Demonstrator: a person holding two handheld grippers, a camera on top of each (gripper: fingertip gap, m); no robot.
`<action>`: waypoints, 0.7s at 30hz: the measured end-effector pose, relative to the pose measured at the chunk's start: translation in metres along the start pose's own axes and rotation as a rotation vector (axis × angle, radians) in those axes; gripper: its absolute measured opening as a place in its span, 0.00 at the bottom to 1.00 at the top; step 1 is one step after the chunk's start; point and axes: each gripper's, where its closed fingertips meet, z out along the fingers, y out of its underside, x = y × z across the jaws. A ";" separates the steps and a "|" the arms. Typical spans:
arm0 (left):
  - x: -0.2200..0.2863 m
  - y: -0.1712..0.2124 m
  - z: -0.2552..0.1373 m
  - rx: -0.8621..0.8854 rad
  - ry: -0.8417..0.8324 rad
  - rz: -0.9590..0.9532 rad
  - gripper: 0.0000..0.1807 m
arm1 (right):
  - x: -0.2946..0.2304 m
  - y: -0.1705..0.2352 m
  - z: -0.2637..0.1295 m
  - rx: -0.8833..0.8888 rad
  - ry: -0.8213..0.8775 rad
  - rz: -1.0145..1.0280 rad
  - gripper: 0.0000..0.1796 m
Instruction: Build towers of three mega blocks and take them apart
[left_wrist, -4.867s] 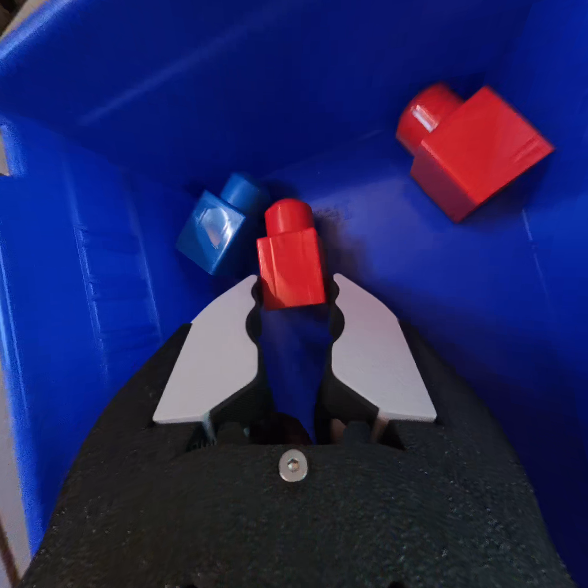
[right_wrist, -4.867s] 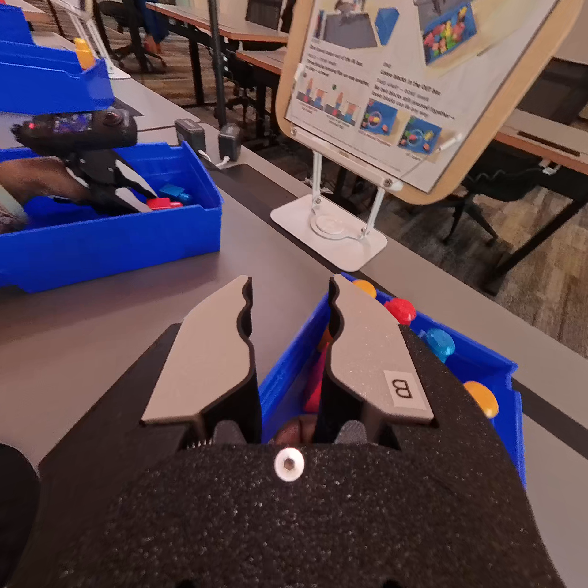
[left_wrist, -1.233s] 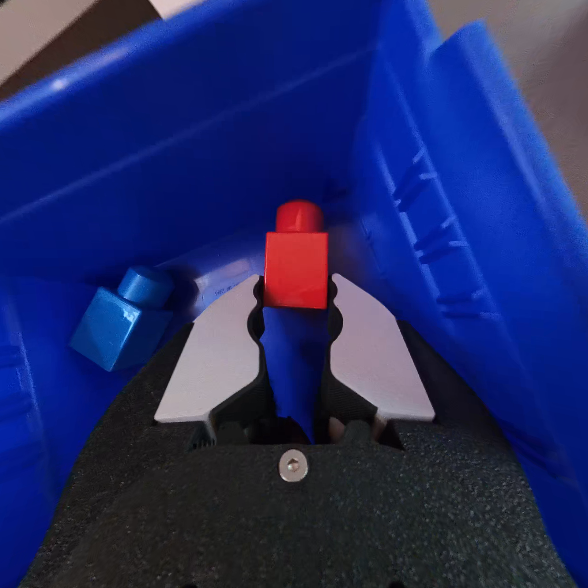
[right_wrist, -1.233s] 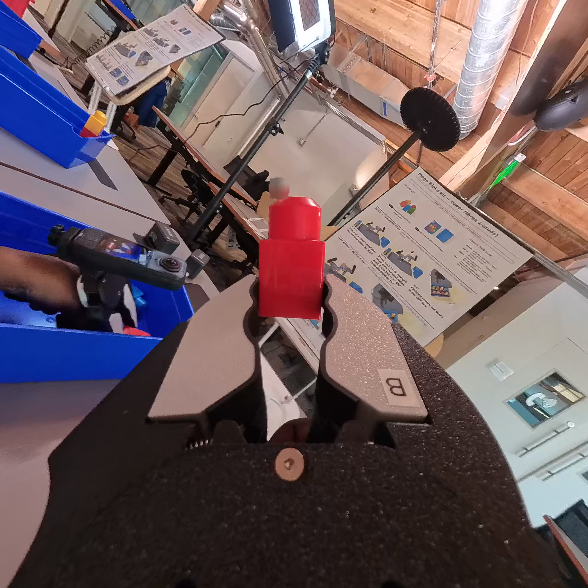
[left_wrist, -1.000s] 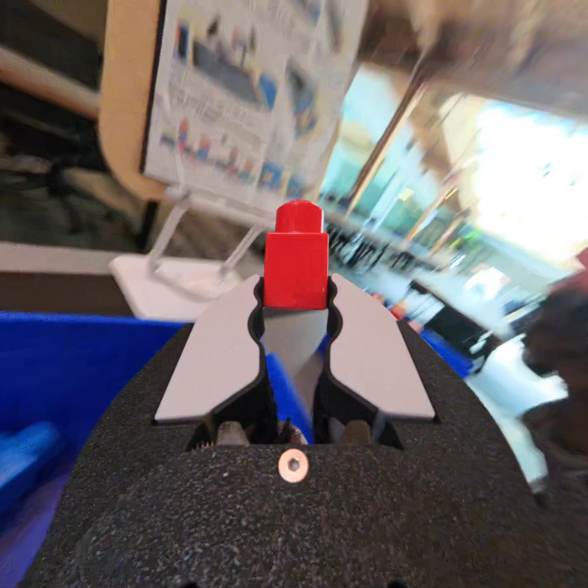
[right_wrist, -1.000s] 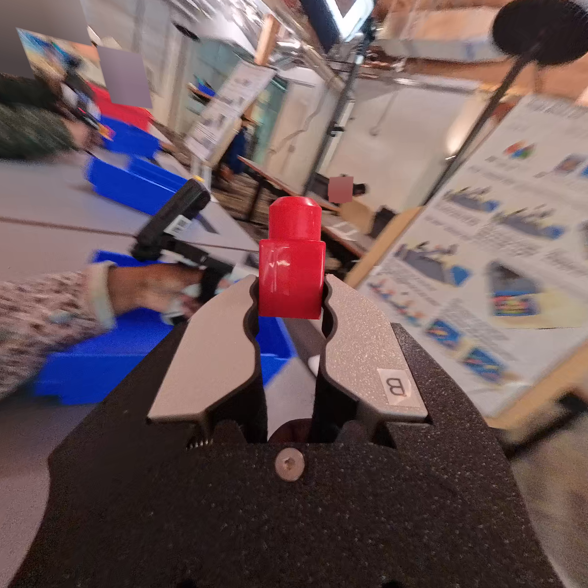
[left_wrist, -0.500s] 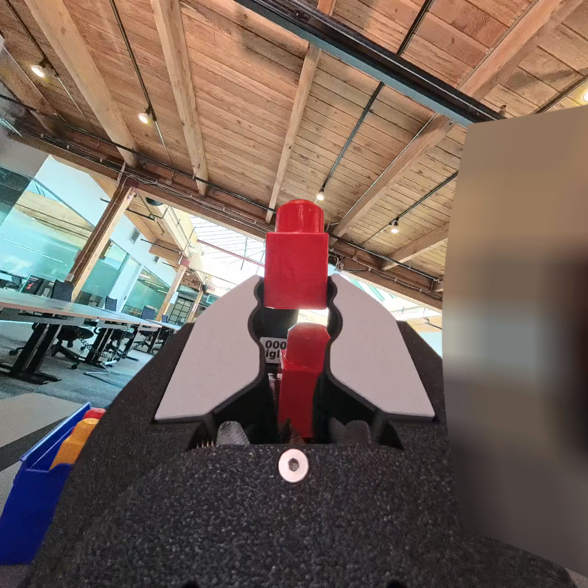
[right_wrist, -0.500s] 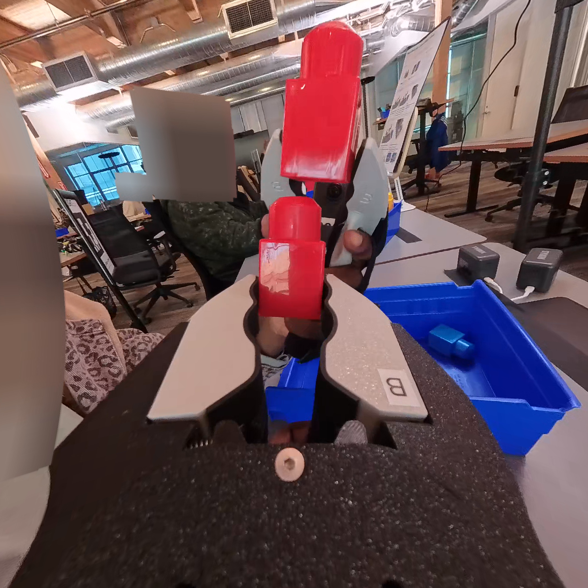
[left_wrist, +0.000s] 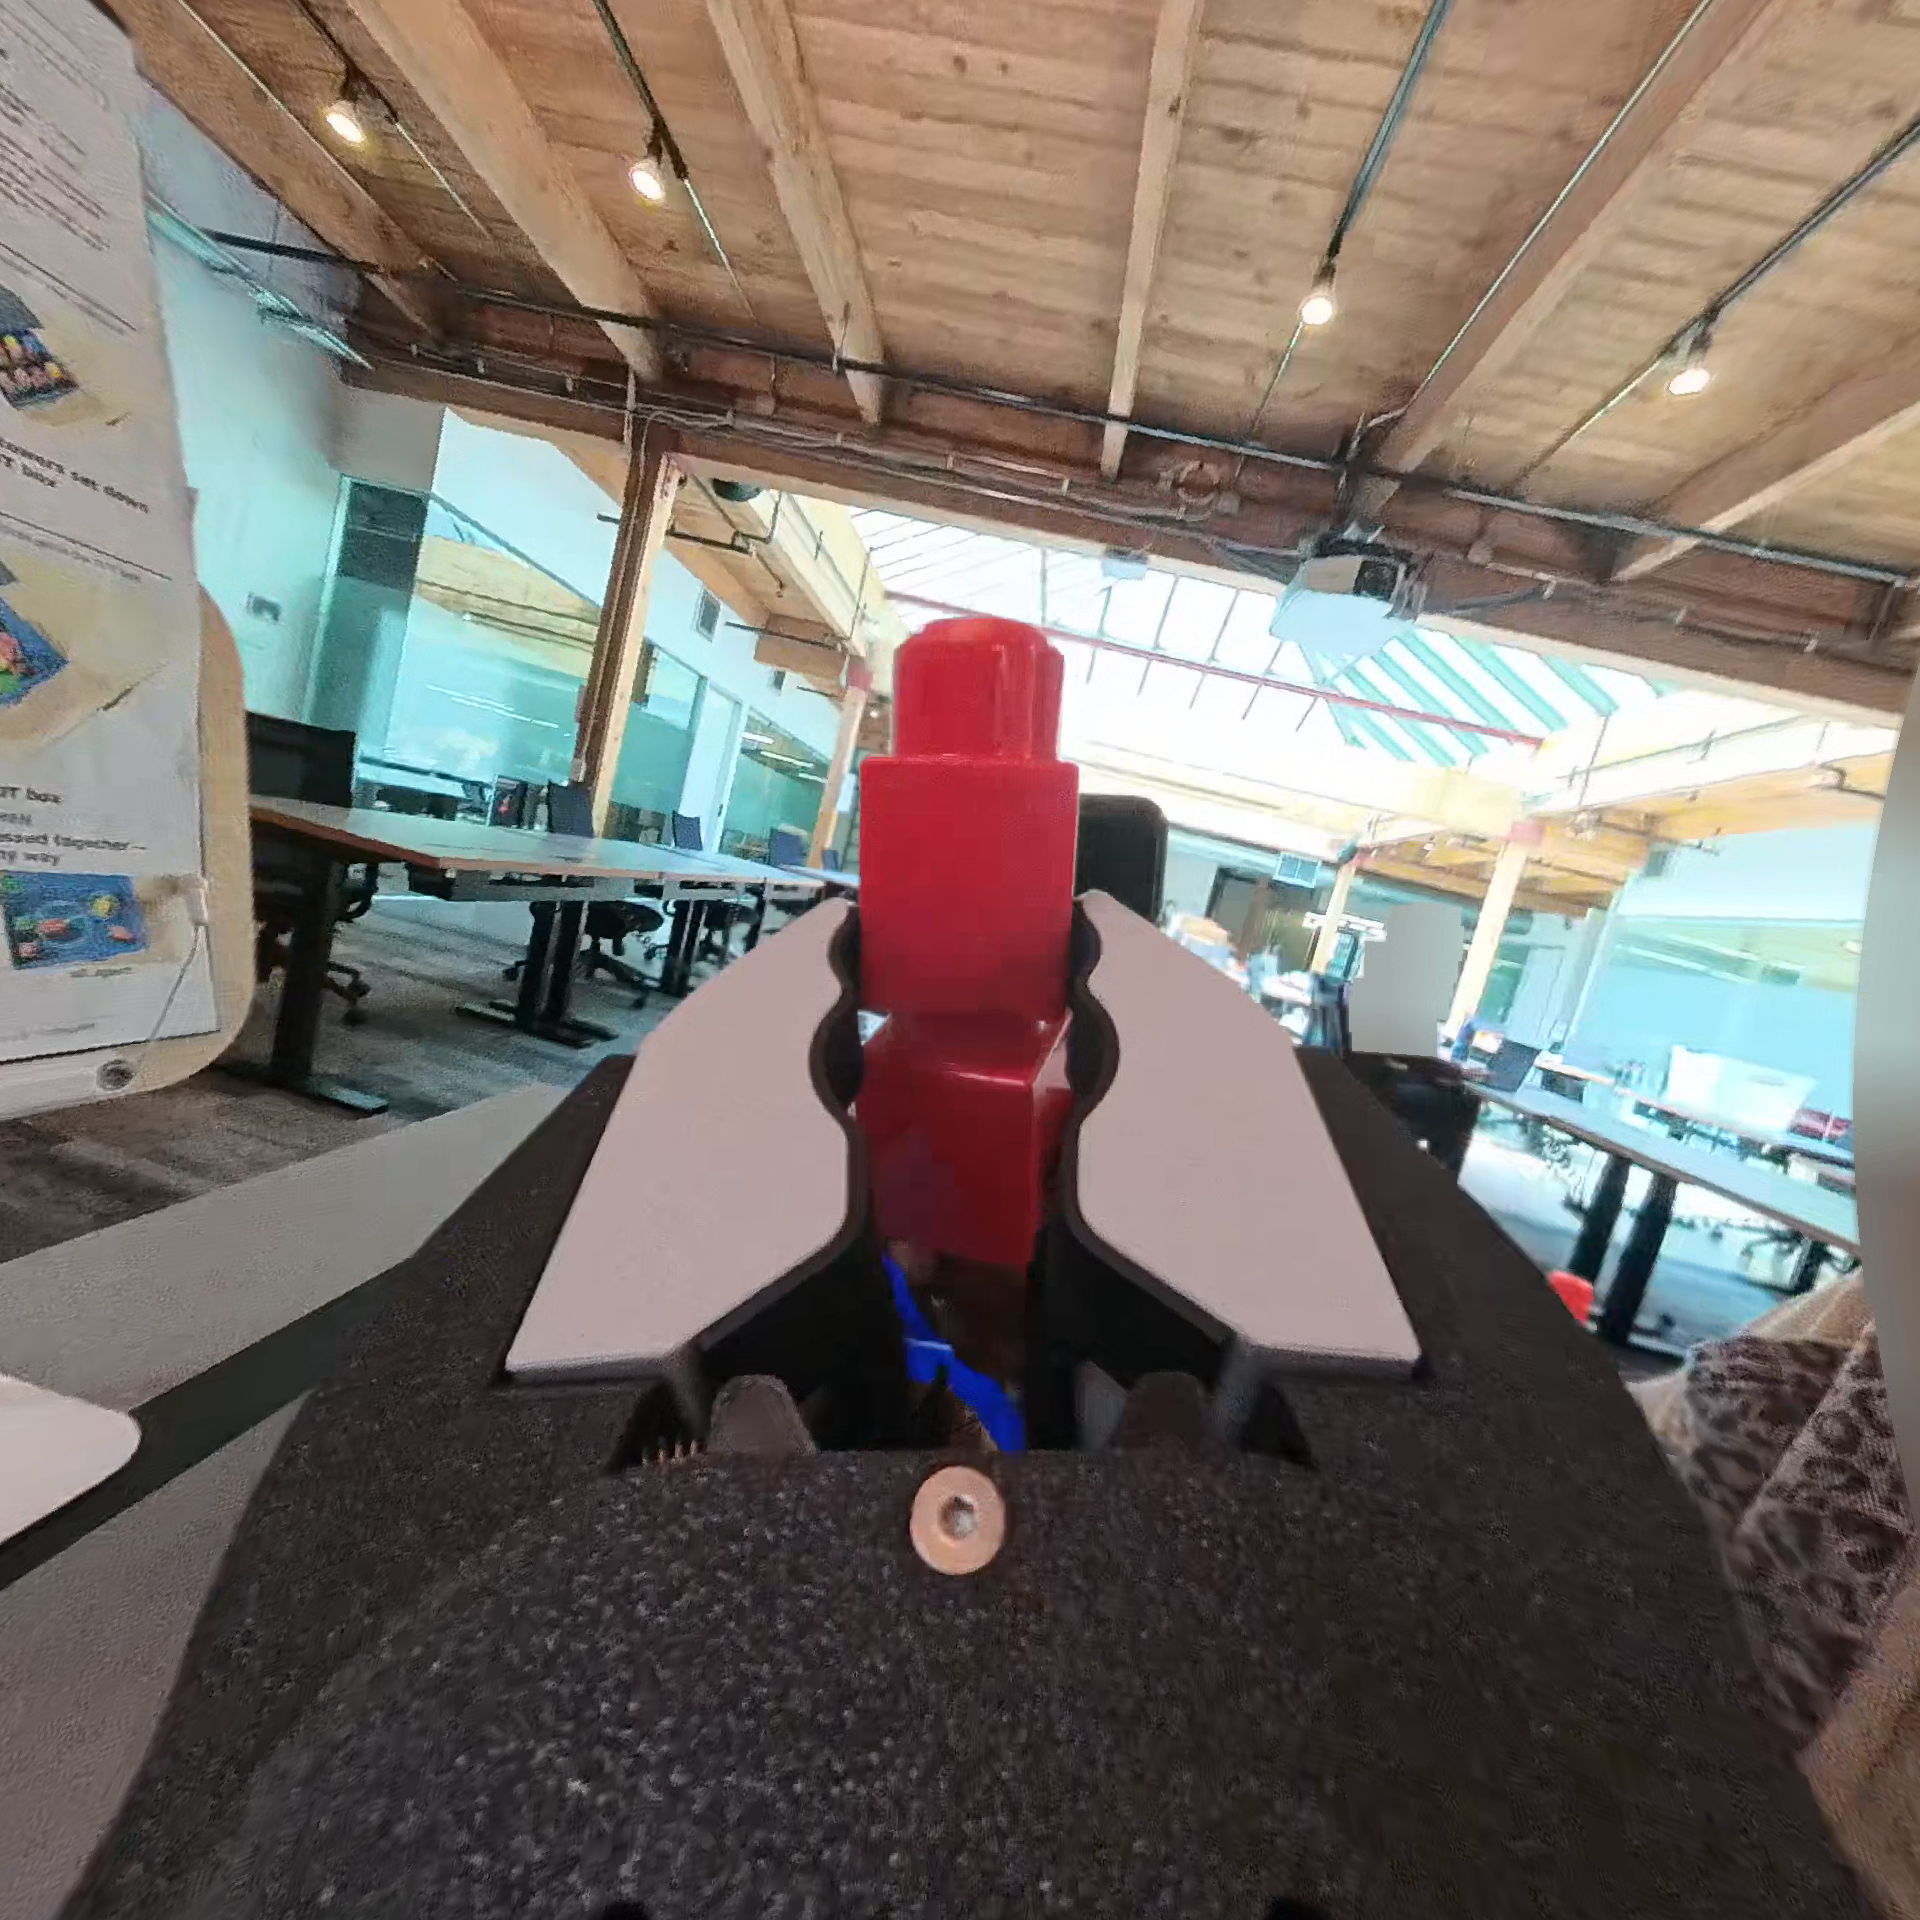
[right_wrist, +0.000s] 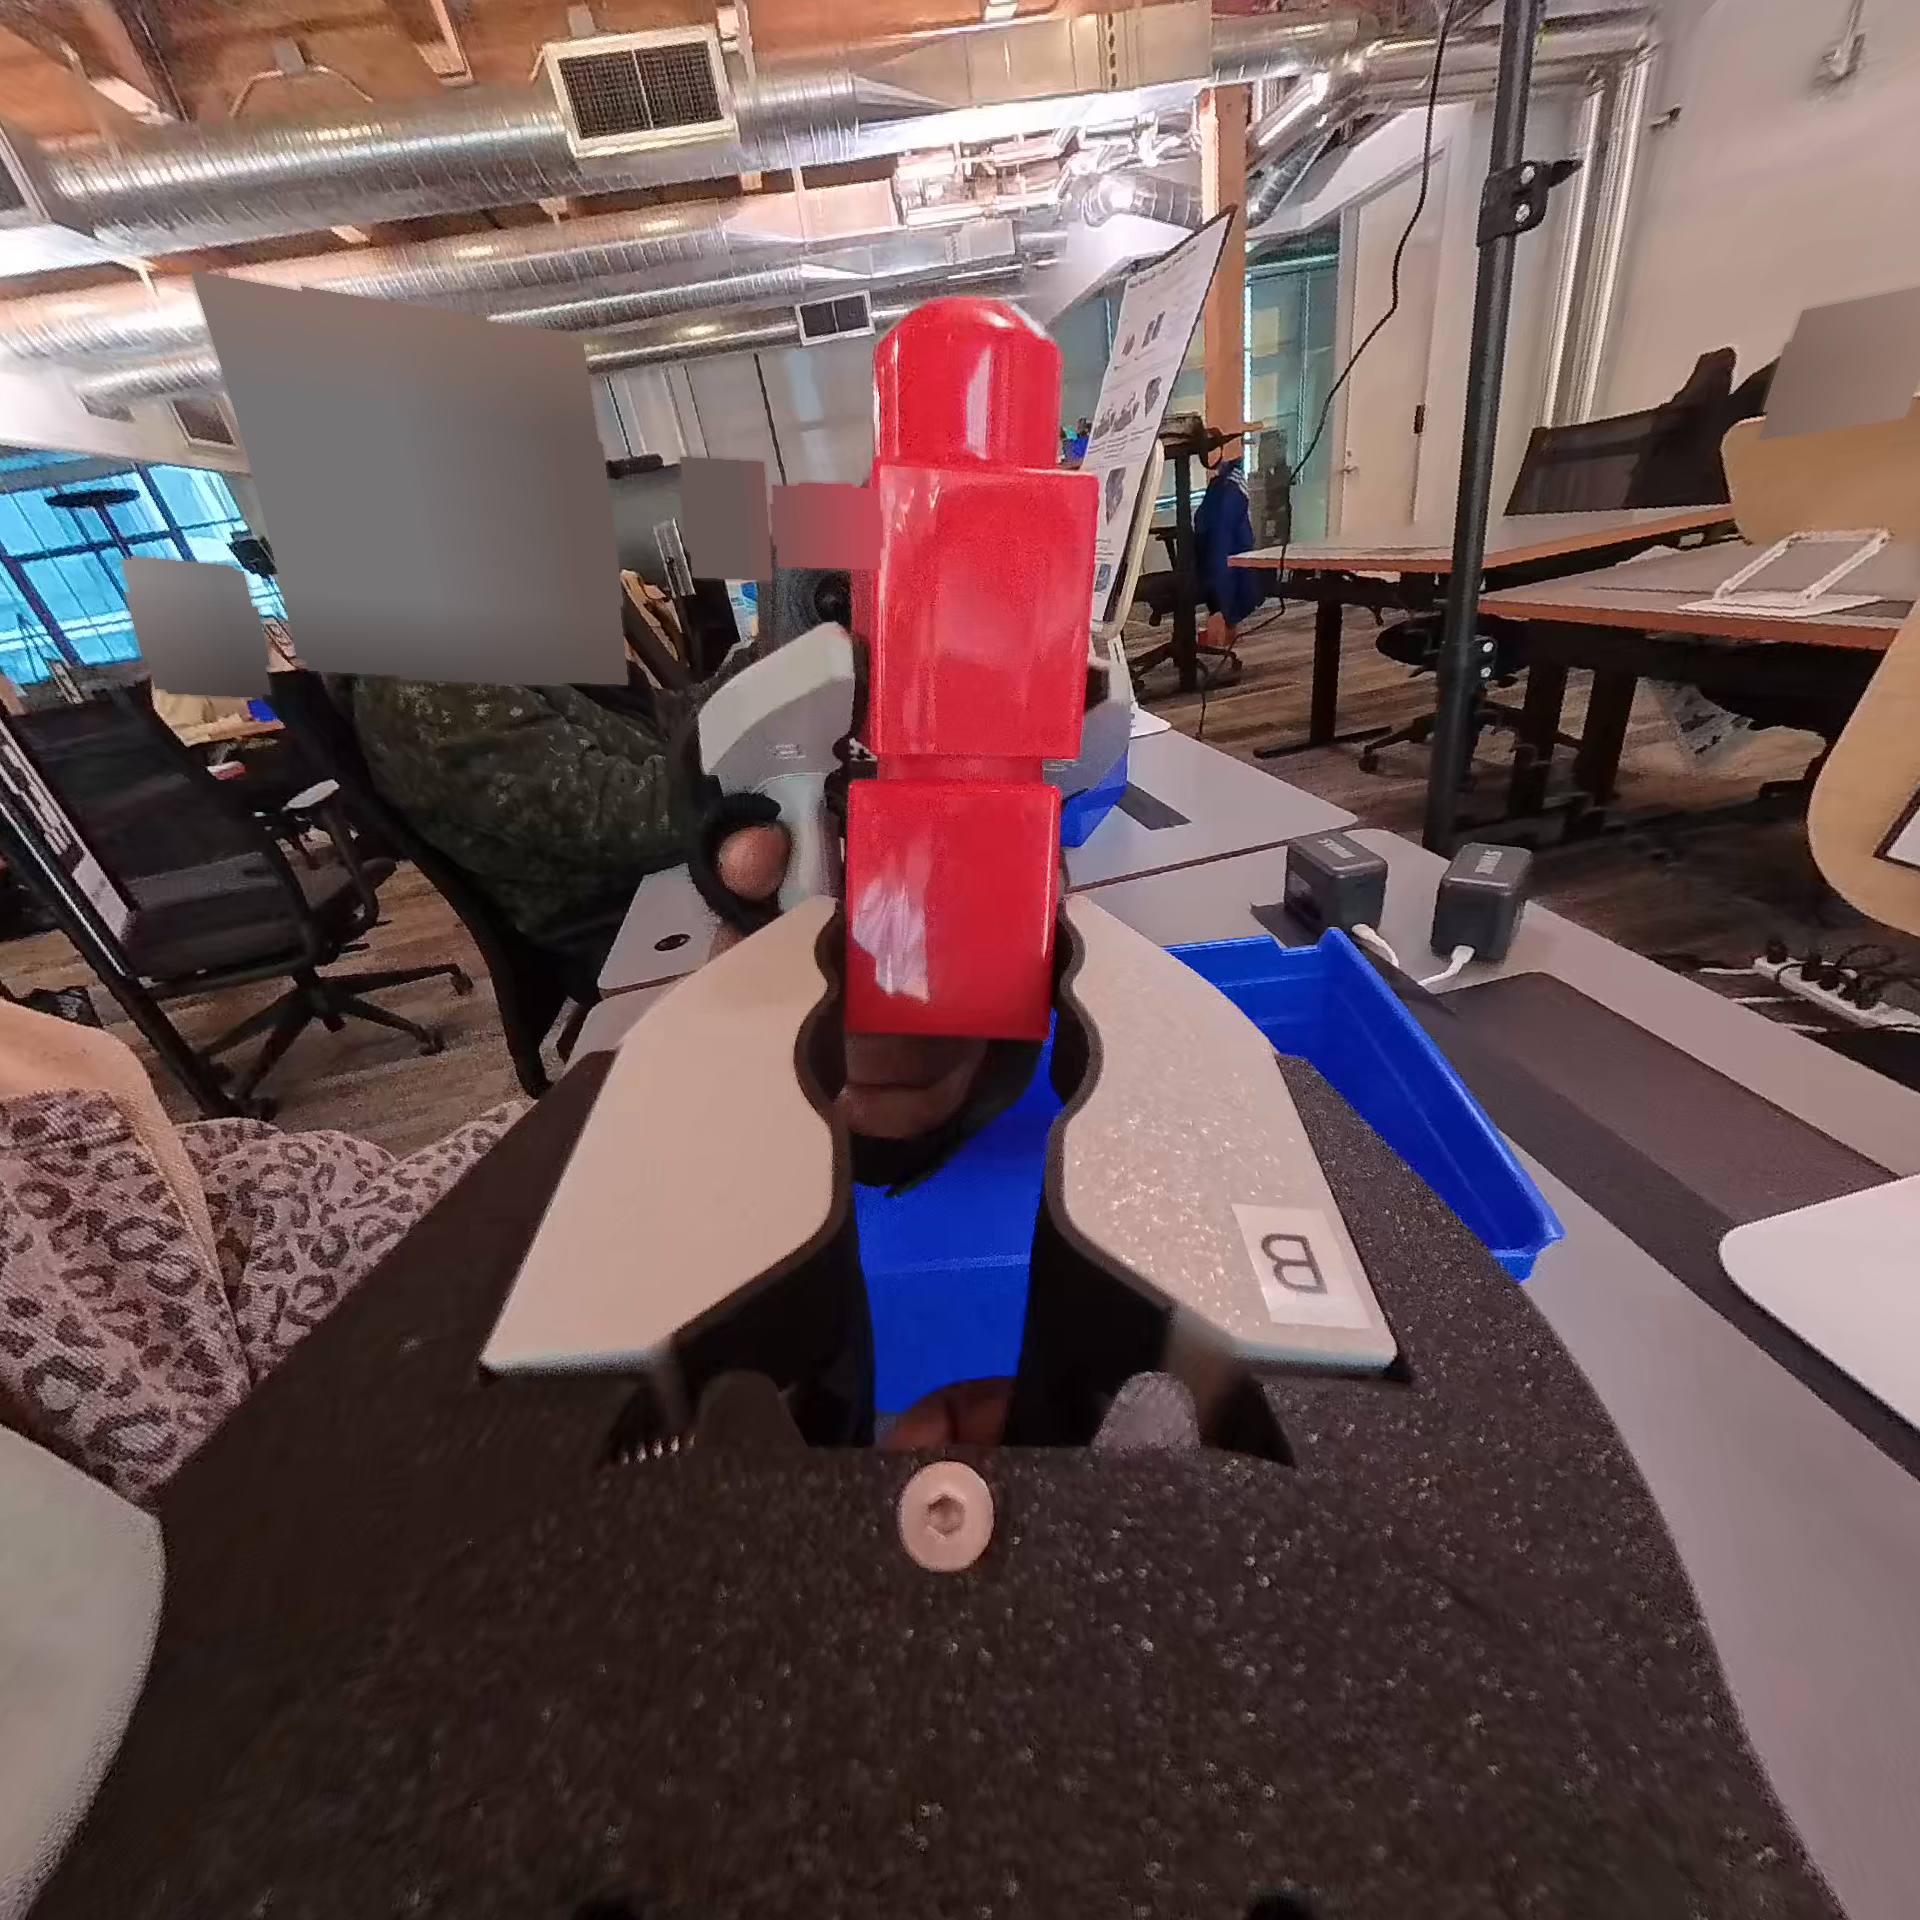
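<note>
Both grippers are raised in the air, each shut on a red mega block, and the two blocks are stacked. In the left wrist view my left gripper (left_wrist: 966, 935) grips the upper red block (left_wrist: 966, 883), with the lower red block (left_wrist: 956, 1143) showing between its fingers below. In the right wrist view my right gripper (right_wrist: 948, 935) grips the lower red block (right_wrist: 951, 904). The upper red block (right_wrist: 982, 613) sits on its stud, with a thin slice of stud showing between them. The left gripper's fingers (right_wrist: 774, 717) show behind the upper block.
A blue bin (right_wrist: 1371, 1039) stands on the grey table (right_wrist: 1714, 1455) below the grippers. Two dark power adapters (right_wrist: 1335, 883) sit behind it. A white stand base (right_wrist: 1829, 1278) lies at the right. An instruction board (left_wrist: 94, 520) stands at the left. A leopard-print sleeve (right_wrist: 156, 1195) is near. The tips of one gripper are about 5 centimeters away from the tips of the other.
Both grippers lifted red blocks out of their bins and brought them together. In the last half second the upper block came down onto the lower block's stud.
</note>
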 end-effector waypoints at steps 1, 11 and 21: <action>0.000 0.002 -0.002 -0.031 -0.004 0.017 0.20 | 0.000 -0.001 -0.001 0.006 0.001 -0.008 0.20; 0.014 0.007 -0.003 -0.100 0.071 0.010 0.20 | -0.008 -0.012 -0.010 0.079 -0.074 -0.003 0.20; 0.020 -0.025 -0.007 0.062 0.017 0.040 0.29 | -0.019 -0.014 -0.007 0.111 -0.150 -0.008 0.20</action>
